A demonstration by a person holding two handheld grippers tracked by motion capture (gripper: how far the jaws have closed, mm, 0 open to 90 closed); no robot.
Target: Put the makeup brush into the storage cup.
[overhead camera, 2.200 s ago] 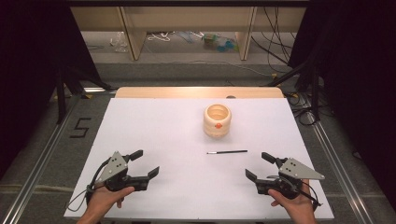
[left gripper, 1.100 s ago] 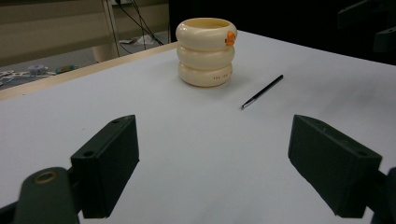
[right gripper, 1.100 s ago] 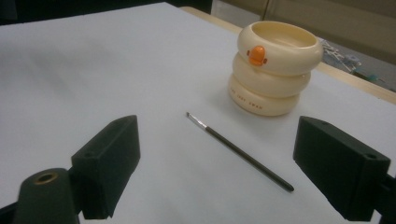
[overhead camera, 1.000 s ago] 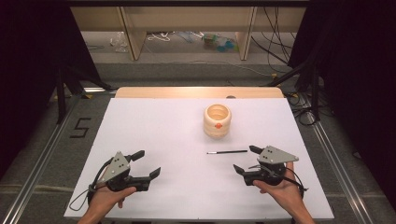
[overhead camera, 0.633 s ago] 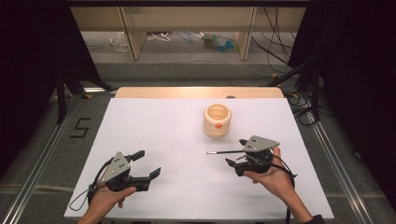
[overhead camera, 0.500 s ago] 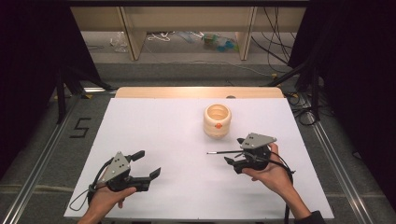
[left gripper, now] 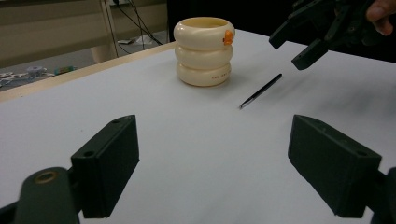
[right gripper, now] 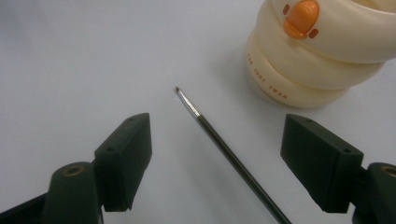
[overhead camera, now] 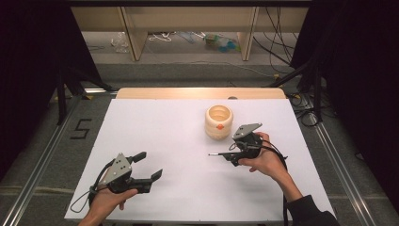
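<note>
Lying flat on the white table, a thin black brush sits between the spread jaws of the right gripper, untouched; those jaws have just been narrowing. It looks light, stiff and prone to roll, so mid-handle seems the best grip. Nearby, the cream ringed holder looks empty. The left gripper rests spread.

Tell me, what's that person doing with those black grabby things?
A person holds a hand-held gripper in each hand. The right hand-held gripper hangs over a thin black brush lying on the white table, beside a cream ringed pot. Its jaws have just been closing a little but stand wide, with the brush between them, not yet pinched. The left hand-held gripper waits open near the table's front.
</note>
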